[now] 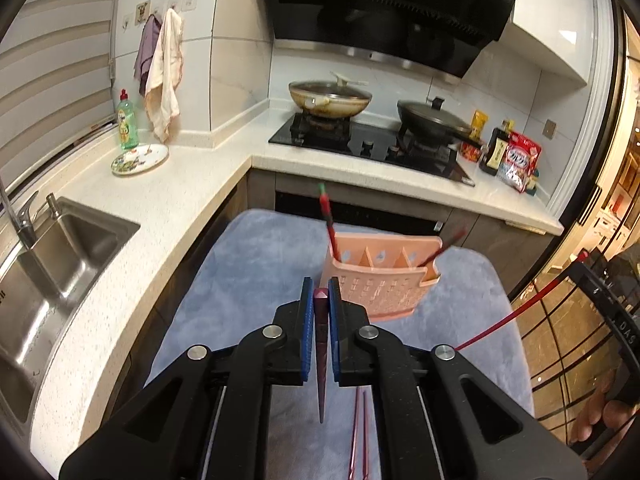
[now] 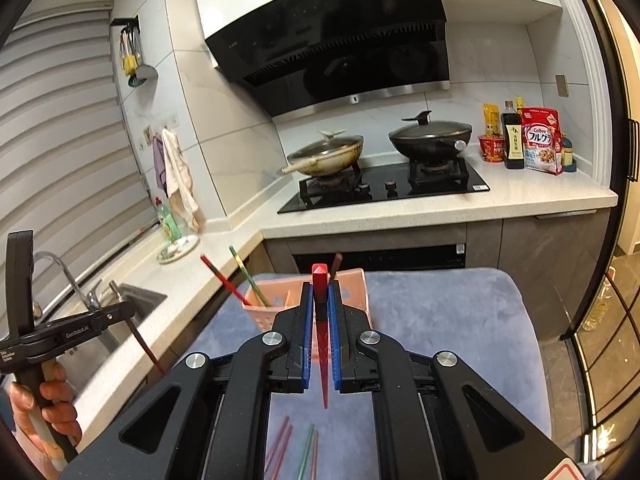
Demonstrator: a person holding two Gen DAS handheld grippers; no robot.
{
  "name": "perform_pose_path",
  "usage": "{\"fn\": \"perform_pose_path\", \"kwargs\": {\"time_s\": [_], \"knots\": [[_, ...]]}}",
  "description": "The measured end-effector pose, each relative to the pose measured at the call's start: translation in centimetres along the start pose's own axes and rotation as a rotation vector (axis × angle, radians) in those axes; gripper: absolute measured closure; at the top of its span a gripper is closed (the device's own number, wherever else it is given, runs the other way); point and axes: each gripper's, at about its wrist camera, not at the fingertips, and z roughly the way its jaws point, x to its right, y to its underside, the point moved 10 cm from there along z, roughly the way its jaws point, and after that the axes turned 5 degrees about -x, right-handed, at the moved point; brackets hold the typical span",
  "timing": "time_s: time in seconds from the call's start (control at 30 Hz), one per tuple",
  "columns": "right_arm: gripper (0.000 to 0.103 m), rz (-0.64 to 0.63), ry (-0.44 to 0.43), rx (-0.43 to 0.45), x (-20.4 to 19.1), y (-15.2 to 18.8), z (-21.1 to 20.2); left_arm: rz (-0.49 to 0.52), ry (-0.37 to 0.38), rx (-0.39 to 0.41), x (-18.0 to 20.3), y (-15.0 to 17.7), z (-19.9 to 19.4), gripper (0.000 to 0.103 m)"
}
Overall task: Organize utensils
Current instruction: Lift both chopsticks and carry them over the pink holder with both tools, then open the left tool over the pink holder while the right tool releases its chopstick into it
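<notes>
My left gripper is shut on a dark maroon chopstick, held above the blue-grey mat just in front of the pink utensil holder. My right gripper is shut on a red chopstick, close behind the same pink holder. The holder has chopsticks standing in its compartments. Loose chopsticks lie on the mat. The right gripper's red chopstick shows at the right of the left wrist view. The left gripper shows at the left of the right wrist view.
A steel sink sits at left in the white counter. A patterned plate and green soap bottle stand behind it. Two lidded pans sit on the black hob. Bottles and a cereal bag stand at right.
</notes>
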Motion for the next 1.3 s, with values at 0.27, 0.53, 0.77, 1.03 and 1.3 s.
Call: {"fn": "perform_pose_path", "kwargs": {"time_s": [0.27, 0.53, 0.77, 1.03, 1.3], "knots": [[0.096, 0.008, -0.024, 0.092, -1.4, -7.2, 1.9, -0.004, 0.031, 0.167, 2.2, -8.8, -2.7, 0.096], [0.096, 0.000, -0.015, 0.134, -2.8, -12.0, 5.6, -0.026, 0.041, 0.256, 3.2, -14.7, -1.2, 0.096], [0.096, 0.005, -0.002, 0.095, -2.4, -11.3, 10.1, -0.026, 0.026, 0.231, 3.1, -14.9, 3.2, 0.096], [0.096, 0.022, 0.013, -0.026, -0.8, -6.1, 15.4, -0.034, 0.017, 0.147, 2.2, -11.5, 8.7, 0.096], [0.090, 0.041, 0.007, -0.092, -0.2, -3.0, 17.0, -0.068, 0.000, 0.097, 1.3, -9.2, 10.9, 0.081]]}}
